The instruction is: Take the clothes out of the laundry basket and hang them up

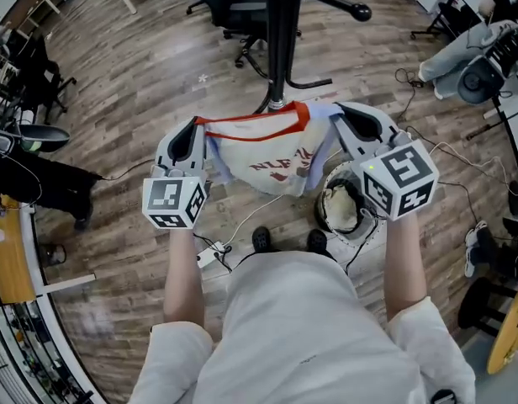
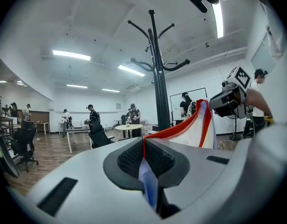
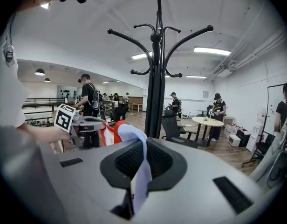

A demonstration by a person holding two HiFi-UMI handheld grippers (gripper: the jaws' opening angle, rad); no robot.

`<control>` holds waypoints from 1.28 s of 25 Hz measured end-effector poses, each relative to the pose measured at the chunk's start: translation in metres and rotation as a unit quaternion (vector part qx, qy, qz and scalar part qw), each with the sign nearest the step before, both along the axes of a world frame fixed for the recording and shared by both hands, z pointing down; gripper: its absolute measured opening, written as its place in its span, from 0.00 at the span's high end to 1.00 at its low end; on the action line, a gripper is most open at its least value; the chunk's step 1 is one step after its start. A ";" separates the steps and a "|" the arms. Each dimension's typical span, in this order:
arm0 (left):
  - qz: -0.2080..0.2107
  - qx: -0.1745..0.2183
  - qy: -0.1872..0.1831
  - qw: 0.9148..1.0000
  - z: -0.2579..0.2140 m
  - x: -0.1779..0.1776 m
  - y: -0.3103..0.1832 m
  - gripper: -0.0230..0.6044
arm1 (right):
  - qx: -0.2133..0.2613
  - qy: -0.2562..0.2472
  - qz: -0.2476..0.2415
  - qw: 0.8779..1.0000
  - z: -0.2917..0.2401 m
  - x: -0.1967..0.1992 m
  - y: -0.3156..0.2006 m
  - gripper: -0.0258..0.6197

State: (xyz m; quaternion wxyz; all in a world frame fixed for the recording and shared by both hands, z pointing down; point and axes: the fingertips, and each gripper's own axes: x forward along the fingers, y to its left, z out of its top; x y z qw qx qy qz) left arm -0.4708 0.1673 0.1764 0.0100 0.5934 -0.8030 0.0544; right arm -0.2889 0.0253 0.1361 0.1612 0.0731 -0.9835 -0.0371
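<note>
Head view looks steeply down; gripper views look forward, sharing coat stand point(image 2: 158, 78).

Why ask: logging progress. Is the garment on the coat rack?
No: left hand-held gripper and right hand-held gripper hold the garment off the coat rack.

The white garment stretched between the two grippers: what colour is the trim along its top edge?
Red trim, clearest in the head view.
</note>
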 end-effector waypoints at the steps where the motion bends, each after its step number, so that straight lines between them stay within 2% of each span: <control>1: 0.004 0.001 -0.003 1.000 -0.003 -0.001 -0.002 0.92 | -0.001 0.000 0.006 1.000 0.002 0.001 -0.001 0.93; 8: 0.040 0.000 -0.018 0.999 -0.013 -0.014 -0.024 0.92 | -0.013 0.006 0.056 0.998 0.018 0.008 -0.012 0.93; 14: 0.072 -0.022 -0.011 0.997 0.004 -0.029 -0.053 0.92 | -0.036 0.030 0.095 0.994 0.053 0.006 -0.025 0.93; 22: 0.087 -0.050 0.001 0.995 0.038 -0.038 -0.072 0.92 | -0.045 0.051 0.134 0.989 0.086 0.007 -0.039 0.93; 32: 0.106 -0.065 0.013 0.992 0.061 -0.050 -0.090 0.92 | -0.054 0.072 0.166 0.982 0.114 -0.004 -0.051 0.93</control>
